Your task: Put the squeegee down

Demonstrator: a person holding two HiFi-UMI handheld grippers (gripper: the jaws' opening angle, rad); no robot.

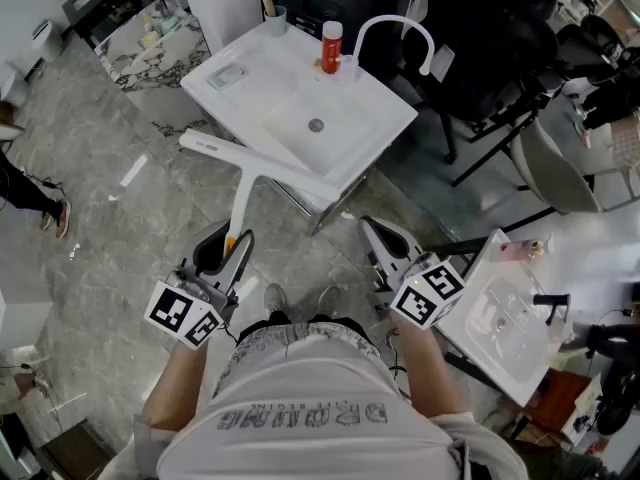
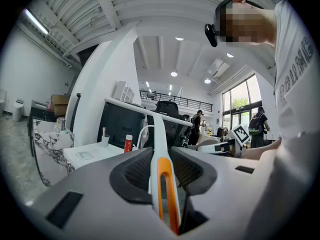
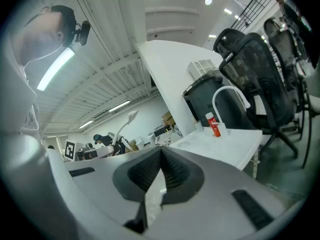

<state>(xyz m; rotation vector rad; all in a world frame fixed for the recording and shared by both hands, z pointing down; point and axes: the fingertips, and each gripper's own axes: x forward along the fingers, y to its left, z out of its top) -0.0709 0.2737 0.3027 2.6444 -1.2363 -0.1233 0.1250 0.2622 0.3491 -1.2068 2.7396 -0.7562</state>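
The squeegee [image 1: 243, 173] is white with an orange strip in its handle. Its handle sits between the jaws of my left gripper [image 1: 232, 246], which is shut on it. The blade [image 1: 255, 162] lies crosswise just in front of the white sink unit [image 1: 370, 146], held above the floor. In the left gripper view the handle [image 2: 164, 176] runs up between both pads to the blade [image 2: 150, 112]. My right gripper [image 1: 376, 232] hovers to the right, level, shut with nothing in it. In the right gripper view its pads [image 3: 175, 173] meet at the tip, and the squeegee [image 3: 125, 122] shows far left.
On the sink unit stand a red bottle [image 1: 331, 47], a curved white faucet [image 1: 396, 26] and a cup [image 1: 275, 16]. A second white basin [image 1: 505, 313] stands at lower right. Black office chairs [image 1: 500, 38] crowd the upper right. Grey marble floor [image 1: 110, 228] spreads to the left.
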